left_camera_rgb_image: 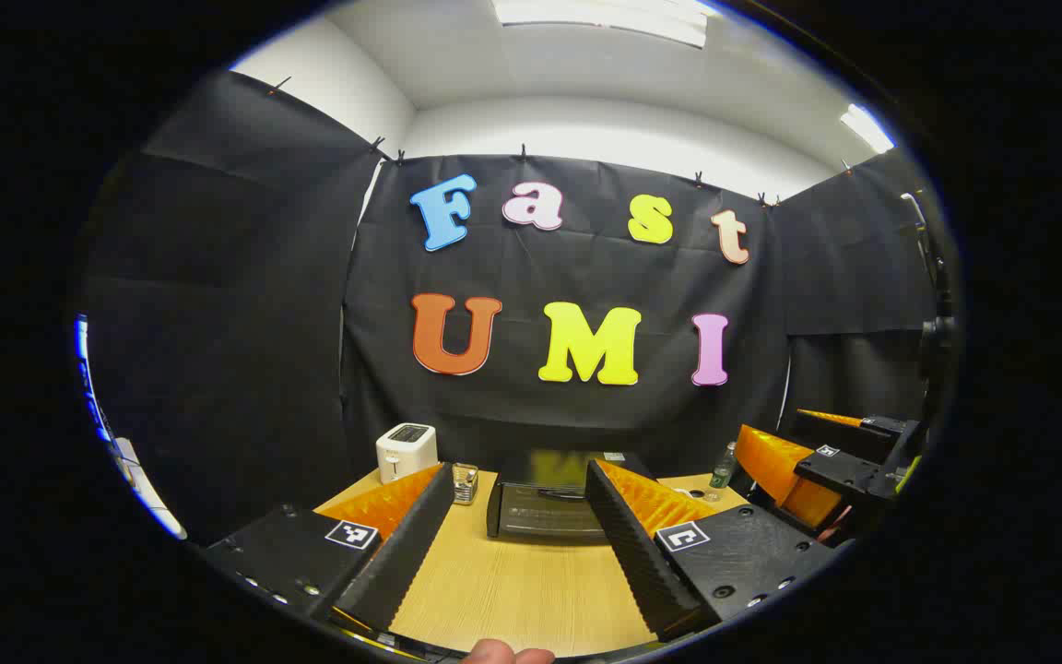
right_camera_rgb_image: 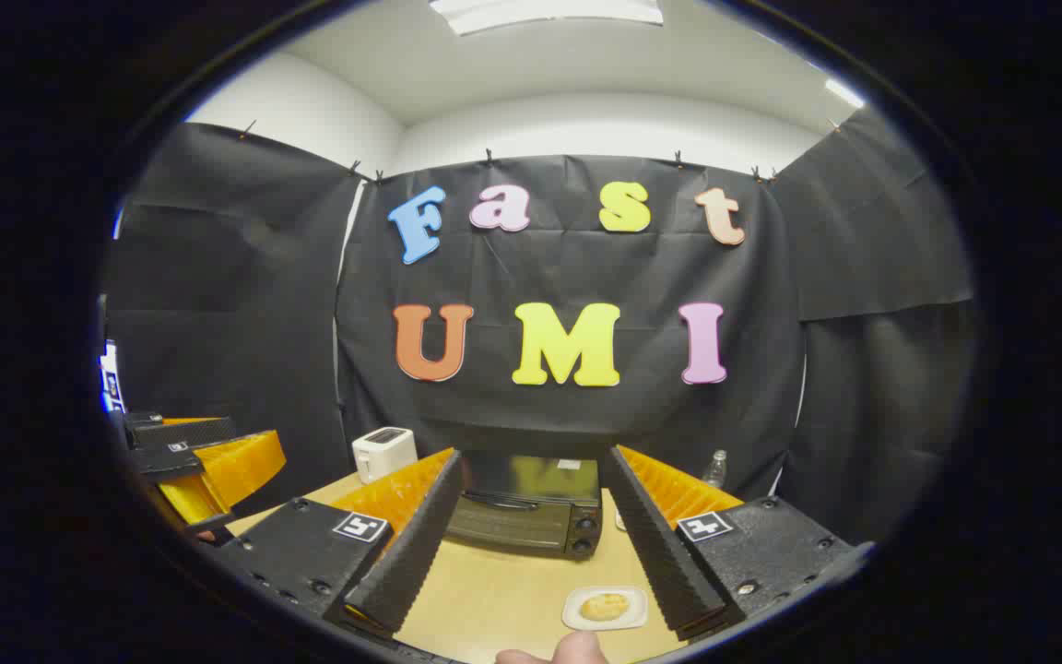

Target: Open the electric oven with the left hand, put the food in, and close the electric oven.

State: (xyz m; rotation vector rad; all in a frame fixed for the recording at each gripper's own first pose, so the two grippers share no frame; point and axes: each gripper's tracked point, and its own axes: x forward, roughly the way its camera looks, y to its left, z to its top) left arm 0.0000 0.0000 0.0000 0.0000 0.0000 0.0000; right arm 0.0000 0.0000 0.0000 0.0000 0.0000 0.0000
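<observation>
Both grippers hang wide open over the wooden table (right_camera_rgb_image: 503, 590), holding nothing: the left gripper (left_camera_rgb_image: 522, 544) and the right gripper (right_camera_rgb_image: 531, 544). The electric oven (right_camera_rgb_image: 526, 512) sits closed at the far side (any label on it is too small to read), with the food (right_camera_rgb_image: 605, 606) on a small plate (right_camera_rgb_image: 577, 613) nearer, right of centre. A white toaster (left_camera_rgb_image: 406, 451) stands far left.

Walls: black cloth (right_camera_rgb_image: 236, 304) is clipped over white wall (right_camera_rgb_image: 310, 111).
Ceiling: white, lit by panel (right_camera_rgb_image: 545, 11) above cloth.
Table (left_camera_rgb_image: 531, 590): pale wood, set below cloth.
</observation>
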